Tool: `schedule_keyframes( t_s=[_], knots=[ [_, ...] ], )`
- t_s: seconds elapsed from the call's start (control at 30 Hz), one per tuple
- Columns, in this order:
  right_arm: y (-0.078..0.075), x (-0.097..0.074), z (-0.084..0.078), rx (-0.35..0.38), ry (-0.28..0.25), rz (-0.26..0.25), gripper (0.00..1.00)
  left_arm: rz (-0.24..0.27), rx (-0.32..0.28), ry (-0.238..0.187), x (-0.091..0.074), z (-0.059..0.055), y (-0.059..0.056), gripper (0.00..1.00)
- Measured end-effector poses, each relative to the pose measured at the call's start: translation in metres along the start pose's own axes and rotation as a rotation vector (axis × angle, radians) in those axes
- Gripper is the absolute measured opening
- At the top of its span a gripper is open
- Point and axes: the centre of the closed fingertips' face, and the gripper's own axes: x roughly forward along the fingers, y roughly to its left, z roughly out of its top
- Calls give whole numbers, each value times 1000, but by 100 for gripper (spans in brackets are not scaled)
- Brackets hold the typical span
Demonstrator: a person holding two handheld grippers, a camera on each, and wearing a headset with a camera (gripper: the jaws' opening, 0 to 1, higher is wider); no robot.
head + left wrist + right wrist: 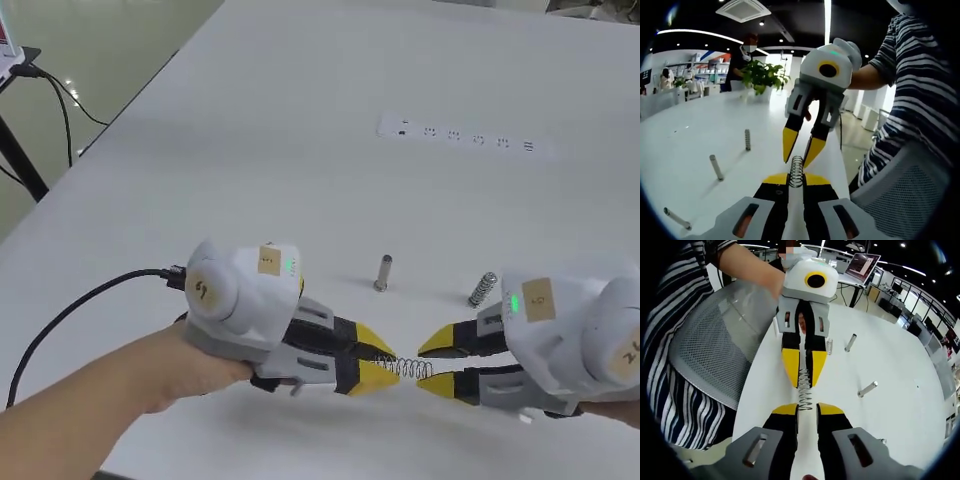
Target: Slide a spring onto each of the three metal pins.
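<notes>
The tan stickers on your two grippers carry handwritten marks too small to read, and each housing shows a small green light. You are working on a smooth, matt white counter [300, 120], with a white power strip [465, 137] at the upper right of the head view and pale green floor at the upper left. The left gripper view takes in a bright room with ceiling lights and a potted plant [760, 75]. Your left gripper [385, 362], low in the centre of the head view, has its yellow-tipped fingers closed on one end of a thin coiled wire spring [408, 368]. Your right gripper [420, 368] faces it with its fingers parted, the spring's free end lying between them. Above the two grippers stands a short upright metal pin [383, 272], and to its right a second spring [482, 289], tilted
</notes>
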Motion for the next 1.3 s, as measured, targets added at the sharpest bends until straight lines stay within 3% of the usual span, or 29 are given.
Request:
schedule_keyframes(
  t_s=[0.27,0.4,0.67,0.97,1.3],
  knots=[
    [5,1,2,-28,-5,10,8,-23,7,12,0,0,-2,2],
    [9,2,2,0,6,15,8,-40,17,34,1,-5,-5,2],
    [10,-4,5,-17,-1,-3,7,-35,20,49,5,-13,-7,3],
    [7,-11,18,-66,-18,3,7,-20,26,54,6,-15,-6,2],
    [3,-13,36,-25,-104,25,7,-5,35,49,6,-14,-4,2]
  ],
)
